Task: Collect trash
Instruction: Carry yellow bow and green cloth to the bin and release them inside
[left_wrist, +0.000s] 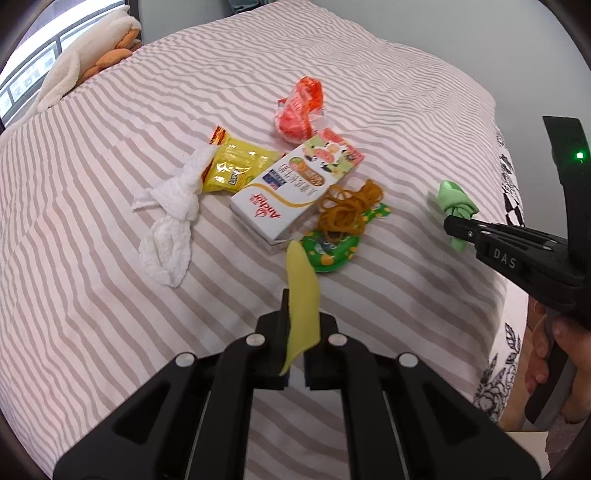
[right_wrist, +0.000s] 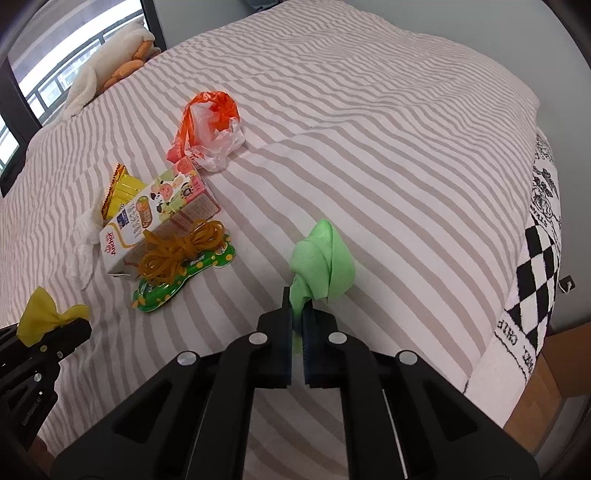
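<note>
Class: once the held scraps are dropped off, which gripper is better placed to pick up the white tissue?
Probably the left gripper: the white tissue lies on its side of the pile. The right gripper, holding the green scrap, is farther across.

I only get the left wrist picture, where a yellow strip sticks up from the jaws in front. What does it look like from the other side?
Observer: In the right wrist view the yellow scrap fans out like a bow at the tip of the left gripper.
Operator: And the green thing?
Observer: The green scrap is a twisted wad. Only its thin tail sits between the shut jaws of the right gripper.
Operator: Anything on the carton's hidden side?
Observer: The carton has a reddish printed table there.
</note>
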